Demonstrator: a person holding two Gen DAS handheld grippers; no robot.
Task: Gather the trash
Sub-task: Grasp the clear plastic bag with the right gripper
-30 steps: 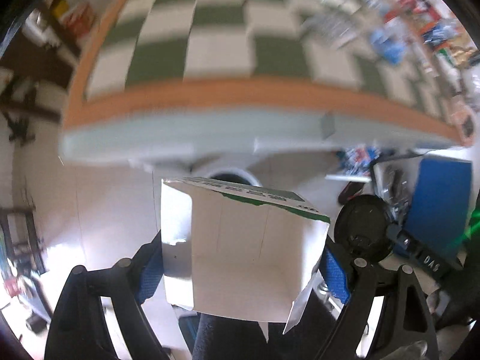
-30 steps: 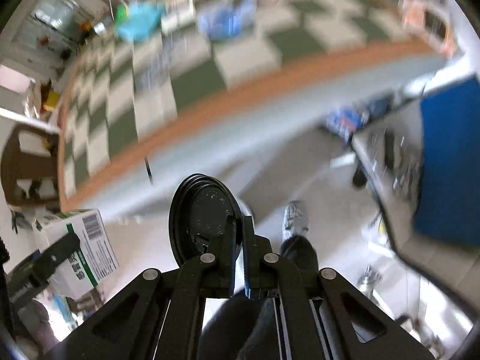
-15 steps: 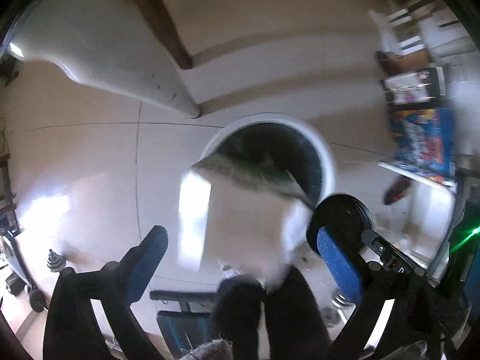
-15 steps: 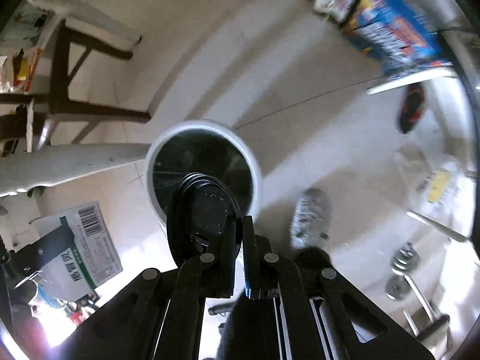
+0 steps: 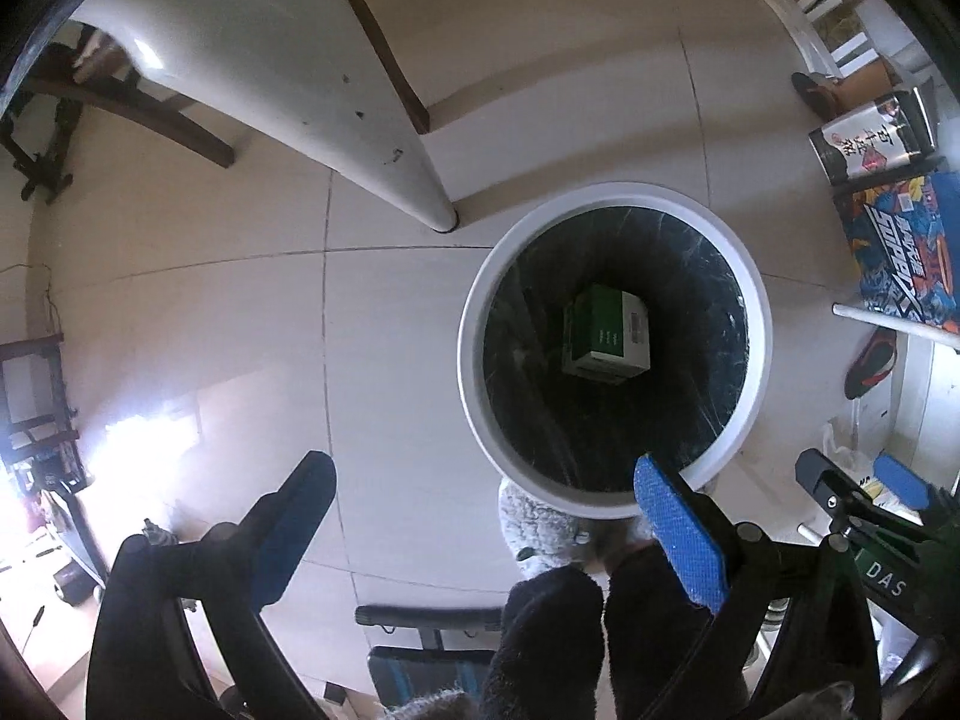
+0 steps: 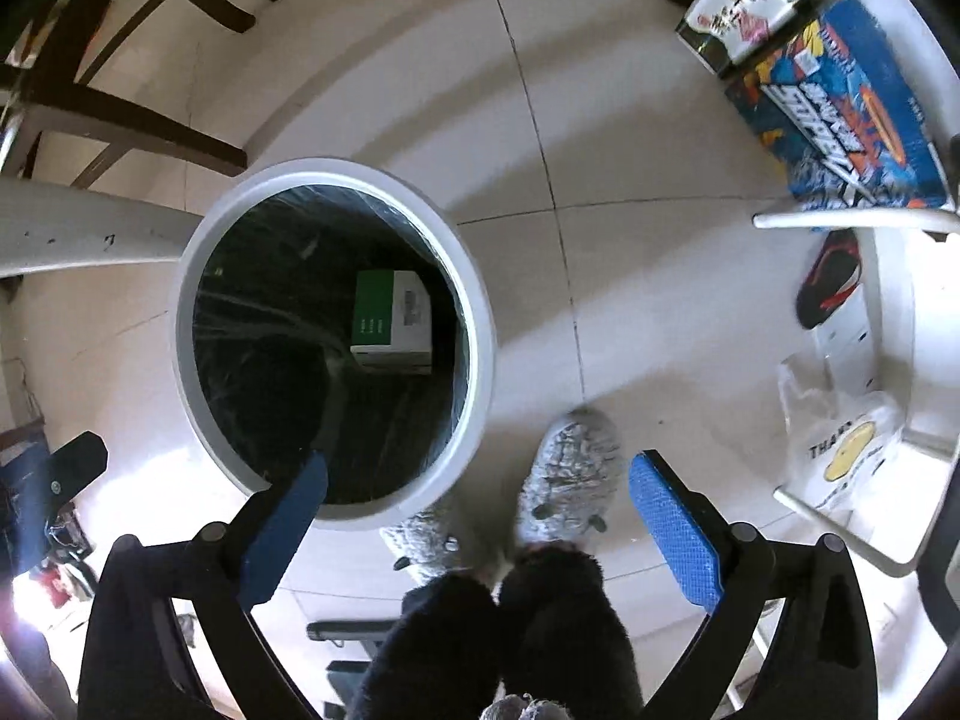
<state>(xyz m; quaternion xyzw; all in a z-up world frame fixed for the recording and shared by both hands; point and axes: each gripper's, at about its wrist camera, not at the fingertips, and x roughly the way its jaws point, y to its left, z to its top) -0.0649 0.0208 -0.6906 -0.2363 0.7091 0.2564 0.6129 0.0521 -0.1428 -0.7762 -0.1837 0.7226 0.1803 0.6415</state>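
Bin below, round and black-lined, already holds the green-and-white box at its bottom, which is why the left gripper and right gripper both hang wide and empty above it (the person's grey slippers just beside its rim).

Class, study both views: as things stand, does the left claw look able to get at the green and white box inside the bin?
Probably yes. The left claw is open and empty above the bin, and nothing covers the box; it lies deep inside, though.
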